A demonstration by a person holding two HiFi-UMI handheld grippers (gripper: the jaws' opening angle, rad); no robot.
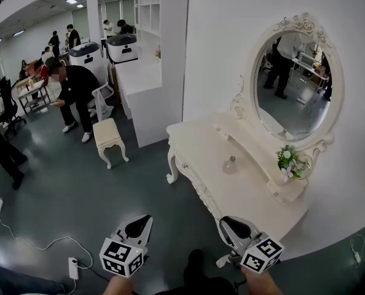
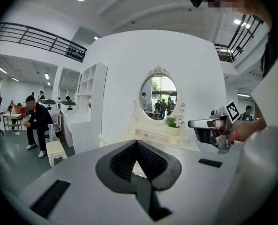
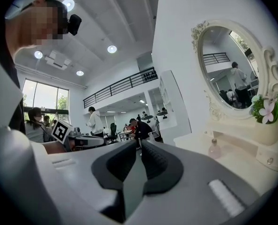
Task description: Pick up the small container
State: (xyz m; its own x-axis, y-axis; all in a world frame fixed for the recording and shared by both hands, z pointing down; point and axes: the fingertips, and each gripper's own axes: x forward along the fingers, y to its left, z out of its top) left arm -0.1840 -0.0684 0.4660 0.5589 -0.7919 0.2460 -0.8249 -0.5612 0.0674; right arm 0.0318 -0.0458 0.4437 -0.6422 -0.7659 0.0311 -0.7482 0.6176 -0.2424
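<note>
The right claw is open by only a thin slit. Its ridged pads run almost parallel and nothing sits between them. It hangs by the front edge of the bench, toward the bench's right end as one faces it, and does not touch the bench. The left claw has its tips pressed together on nothing. It hangs farther out from the bench's front edge, over the dark floor.

The small container is a pale pink bottle with a round body and a narrow neck. It stands upright on the bench top, about midway along the bench and just in front of its raised back shelf. It is well ahead of the right claw's tips and clear of them. In the right gripper view it shows off to the right of the jaws' line, not between them. The left claw is farther from it again.

An oval mirror in a carved white frame rises from the back of the bench. A small pot of flowers sits on the back shelf toward the bench's right end. A cushioned stool stands on the floor beyond the bench's left end.
</note>
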